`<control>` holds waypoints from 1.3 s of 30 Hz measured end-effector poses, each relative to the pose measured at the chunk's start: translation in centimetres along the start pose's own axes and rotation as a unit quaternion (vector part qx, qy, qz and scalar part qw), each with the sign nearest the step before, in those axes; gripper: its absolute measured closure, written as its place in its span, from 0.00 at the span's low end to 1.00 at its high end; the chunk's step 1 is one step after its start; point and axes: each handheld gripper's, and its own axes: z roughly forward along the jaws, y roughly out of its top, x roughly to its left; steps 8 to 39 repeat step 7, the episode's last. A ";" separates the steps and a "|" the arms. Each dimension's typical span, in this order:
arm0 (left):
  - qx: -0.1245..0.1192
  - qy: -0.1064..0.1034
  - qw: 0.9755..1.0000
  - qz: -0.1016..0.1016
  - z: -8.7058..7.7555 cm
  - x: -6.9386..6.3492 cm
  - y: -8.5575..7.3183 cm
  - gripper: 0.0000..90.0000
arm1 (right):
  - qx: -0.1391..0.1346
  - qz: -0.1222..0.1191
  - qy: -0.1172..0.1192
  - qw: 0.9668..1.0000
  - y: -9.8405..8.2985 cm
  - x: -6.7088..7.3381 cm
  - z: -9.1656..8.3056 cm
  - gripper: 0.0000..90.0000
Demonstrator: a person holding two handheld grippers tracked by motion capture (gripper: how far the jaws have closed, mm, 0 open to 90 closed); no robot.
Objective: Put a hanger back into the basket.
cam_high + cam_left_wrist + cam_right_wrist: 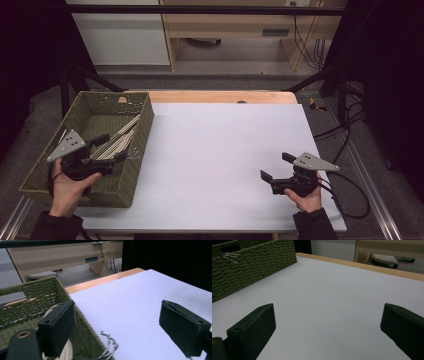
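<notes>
Left tongs (111,147): hovering over the basket (142,130), spread wide, pinching nothing.
Right tongs (276,167): resting low over the worktop (220,150), spread, holding nothing.
Hangers (119,140): lying inside the basket, pale and flat, with wire hooks (108,345) poking over its near wall.
Risk: possibly catching a hook on a jaw while lifting away, dragging a hanger out or tipping the basket.
Cause: moving too close to the woven wall.
</notes>
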 end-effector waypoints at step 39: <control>0.000 -0.002 1.000 0.007 1.6 -3.0 -0.9 0.12 | -0.006 0.001 0.001 1.000 0.1 -0.2 -0.6 0.01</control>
